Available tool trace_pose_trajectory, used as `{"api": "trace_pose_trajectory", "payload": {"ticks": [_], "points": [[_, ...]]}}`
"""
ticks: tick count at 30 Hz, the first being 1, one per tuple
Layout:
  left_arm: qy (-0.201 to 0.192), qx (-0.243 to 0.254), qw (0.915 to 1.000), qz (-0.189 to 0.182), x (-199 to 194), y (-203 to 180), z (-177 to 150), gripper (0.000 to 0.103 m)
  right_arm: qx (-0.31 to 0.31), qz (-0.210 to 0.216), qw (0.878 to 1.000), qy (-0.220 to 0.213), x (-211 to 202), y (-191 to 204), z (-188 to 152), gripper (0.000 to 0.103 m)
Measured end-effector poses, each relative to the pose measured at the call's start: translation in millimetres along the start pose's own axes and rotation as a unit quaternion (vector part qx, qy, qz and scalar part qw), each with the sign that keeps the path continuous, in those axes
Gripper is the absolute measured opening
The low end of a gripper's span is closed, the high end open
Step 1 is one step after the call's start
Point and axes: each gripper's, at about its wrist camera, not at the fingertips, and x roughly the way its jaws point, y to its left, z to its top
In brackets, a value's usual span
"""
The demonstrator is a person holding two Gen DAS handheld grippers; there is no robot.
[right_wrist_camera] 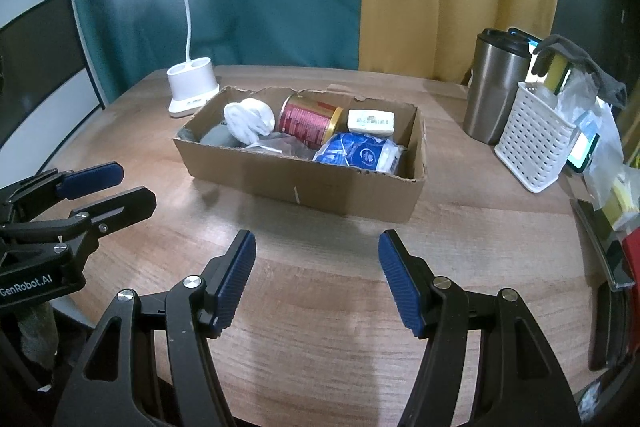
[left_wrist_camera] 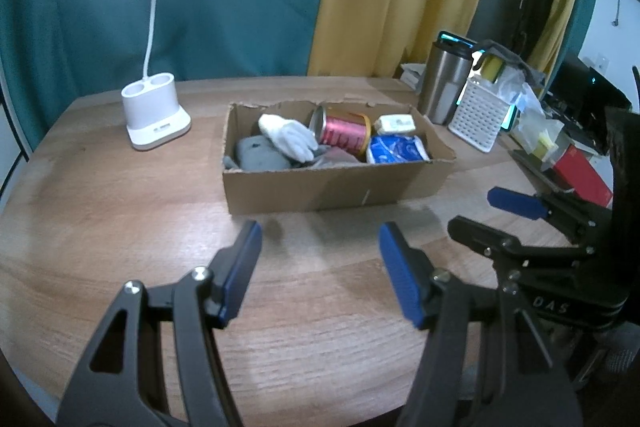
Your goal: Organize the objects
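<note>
Left wrist view, left gripper [left_wrist_camera: 320, 239] wide apart, holding nothing

Both the left gripper [left_wrist_camera: 320, 267] and right gripper [right_wrist_camera: 318, 277] are built from black linkages, fastened with silver screws and faced with ribbed blue pads.

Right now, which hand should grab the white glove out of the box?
Probably left. The glove lies at the box's left end, nearly straight ahead of the left gripper. From the right gripper it sits off to the left, across the box. Both grippers are open and empty.
</note>
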Motion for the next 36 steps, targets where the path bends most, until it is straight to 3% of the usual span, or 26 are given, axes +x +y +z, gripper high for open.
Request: {"api": "trace_pose_trajectory", "payload": {"ticks": [36], "points": [[0.008, 0.014, 0.9998, 0.01, 5.8, 0.0, 0.0, 0.063, 0.003, 0.0, 1.0, 0.002, -0.1, -6.4, -0.8, 0.067]]}}
